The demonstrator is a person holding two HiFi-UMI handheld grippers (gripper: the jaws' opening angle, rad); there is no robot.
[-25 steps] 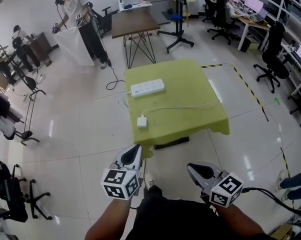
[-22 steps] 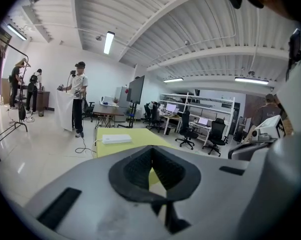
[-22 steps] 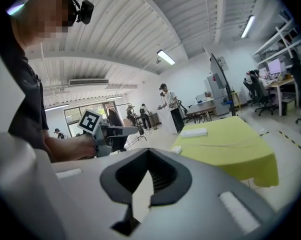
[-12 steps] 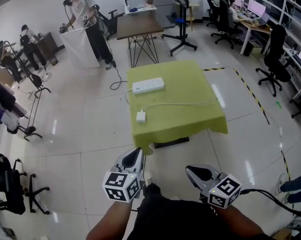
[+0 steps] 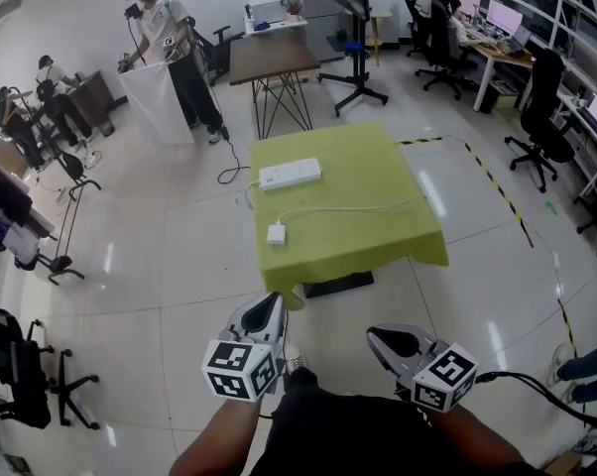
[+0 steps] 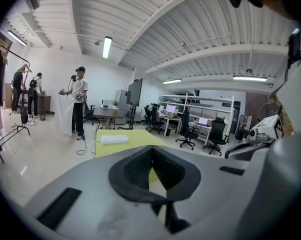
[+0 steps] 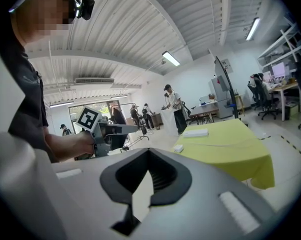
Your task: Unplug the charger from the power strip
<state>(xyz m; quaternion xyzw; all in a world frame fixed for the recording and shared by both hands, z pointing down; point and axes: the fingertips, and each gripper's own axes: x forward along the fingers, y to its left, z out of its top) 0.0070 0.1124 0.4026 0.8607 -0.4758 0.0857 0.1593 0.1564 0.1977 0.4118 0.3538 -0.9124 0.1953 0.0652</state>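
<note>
Well, charger (image 5: 277, 233): a small white block lying flat on the green-covered desk (image 5: 378, 162), near the front left corner. Its thin white cable (image 5: 358, 209) runs across towards the right edge.
Power strip (image 5: 290, 174): white, flat on the far left part of the same desk, and clearly apart from the charger. Its own lead (image 5: 231, 170) drops off the left side to the floor.
Link between them: none that I can see. From here it is too small to tell whether anything else sits in the strip's sockets.
Left tool (image 5: 272, 298): held low in front of the person, jaws closed on nothing, well short of the desk.
Right tool (image 5: 375, 335): level with the left one, likewise closed and empty, also well away from the desk.
Progress: to my eye the charger is already out of the strip, so the pulling looks done. Nothing obvious remains, and neither tool is placed to work on either item.
Room: another person (image 5: 165, 38) holds up a white sheet beyond the desk, and office chairs (image 5: 535, 107) stand to the right.
</note>
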